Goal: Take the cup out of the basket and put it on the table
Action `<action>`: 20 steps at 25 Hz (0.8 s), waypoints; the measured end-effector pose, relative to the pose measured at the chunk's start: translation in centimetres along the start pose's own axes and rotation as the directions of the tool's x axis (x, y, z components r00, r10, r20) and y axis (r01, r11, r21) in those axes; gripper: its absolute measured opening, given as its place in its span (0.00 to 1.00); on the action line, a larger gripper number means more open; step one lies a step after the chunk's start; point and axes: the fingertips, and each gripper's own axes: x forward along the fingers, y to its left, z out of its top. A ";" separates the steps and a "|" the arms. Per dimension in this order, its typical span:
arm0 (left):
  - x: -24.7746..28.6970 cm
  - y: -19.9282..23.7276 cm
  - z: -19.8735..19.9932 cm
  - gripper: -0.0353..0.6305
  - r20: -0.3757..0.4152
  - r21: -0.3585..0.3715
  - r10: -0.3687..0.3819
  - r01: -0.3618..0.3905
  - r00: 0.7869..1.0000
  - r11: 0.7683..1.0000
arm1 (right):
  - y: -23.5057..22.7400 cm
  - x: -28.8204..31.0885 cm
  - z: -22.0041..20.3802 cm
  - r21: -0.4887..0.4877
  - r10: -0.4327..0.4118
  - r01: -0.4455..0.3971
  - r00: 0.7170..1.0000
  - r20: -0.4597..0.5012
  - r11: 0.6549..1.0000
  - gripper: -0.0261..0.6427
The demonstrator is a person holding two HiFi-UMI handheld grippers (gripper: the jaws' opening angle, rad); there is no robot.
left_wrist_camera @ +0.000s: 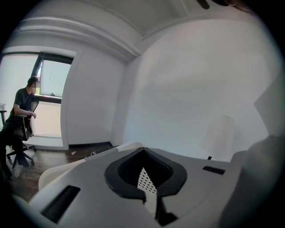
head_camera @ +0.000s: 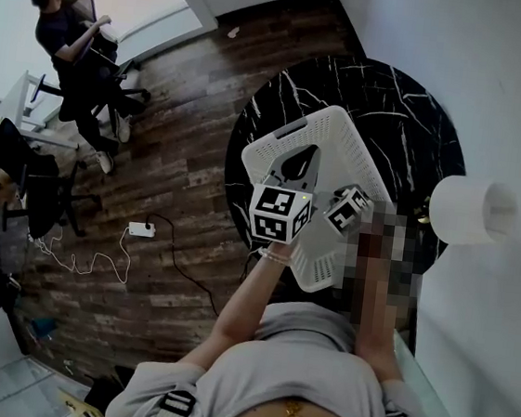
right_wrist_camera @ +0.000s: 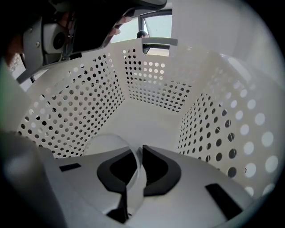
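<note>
While pinching the flimsy cup (right_wrist_camera: 106, 143) in the right gripper (right_wrist_camera: 137, 155) and the basket (right_wrist_camera: 80, 102) in the left gripper (left_wrist_camera: 144, 158), could buckle its wall and drop it mid-lift.

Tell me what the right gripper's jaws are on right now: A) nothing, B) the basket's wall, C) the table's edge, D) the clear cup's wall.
D: the right gripper view shows the right gripper pinching the thin wall of the clear cup, inside the white basket.

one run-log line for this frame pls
phase: grasp | right gripper: jaws shut on cup wall | left gripper: jaws shut on basket wall | cup: in basket
</note>
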 end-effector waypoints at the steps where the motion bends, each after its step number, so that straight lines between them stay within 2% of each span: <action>1: -0.1 0.0 0.1 0.06 0.001 0.001 0.000 0.000 1.000 1.000 | 0.0 0.0 0.0 -0.001 -0.001 0.001 1.000 0.001 1.000 0.08; 6: -0.3 0.1 0.3 0.06 0.005 0.005 0.003 -0.003 1.000 1.000 | -0.1 -0.3 0.4 0.007 -0.004 0.003 1.000 0.028 1.000 0.08; 20: -0.7 0.1 0.8 0.06 0.017 0.012 0.012 -0.012 1.000 1.000 | -0.8 -3.3 3.6 0.109 -0.006 -0.017 0.977 0.212 0.994 0.08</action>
